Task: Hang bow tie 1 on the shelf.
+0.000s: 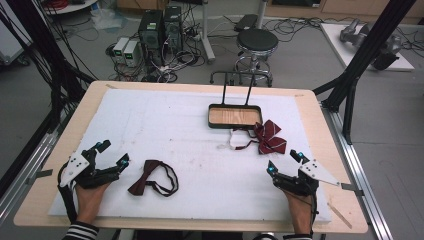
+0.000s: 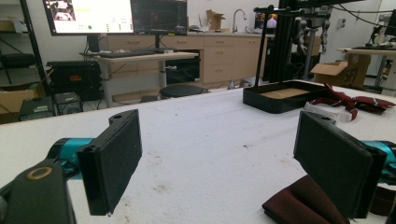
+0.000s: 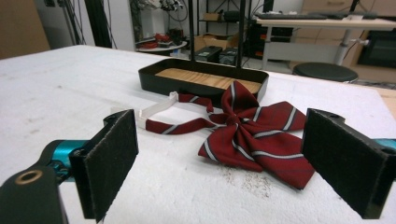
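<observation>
Left gripper (image 1: 110, 154): jaws spread, empty, resting near the table's (image 1: 310, 100) left front edge, the dark bow tie (image 1: 152, 178) just beside it on the white mat (image 1: 165, 125). Right gripper (image 1: 284, 161): jaws spread, empty, near the striped bow tie (image 1: 269, 137), which lay touching the black tray (image 1: 235, 116).

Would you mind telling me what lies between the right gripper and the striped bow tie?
Nothing: in the right gripper view, bare white foam runs from the open right gripper to the striped bow tie.
</observation>
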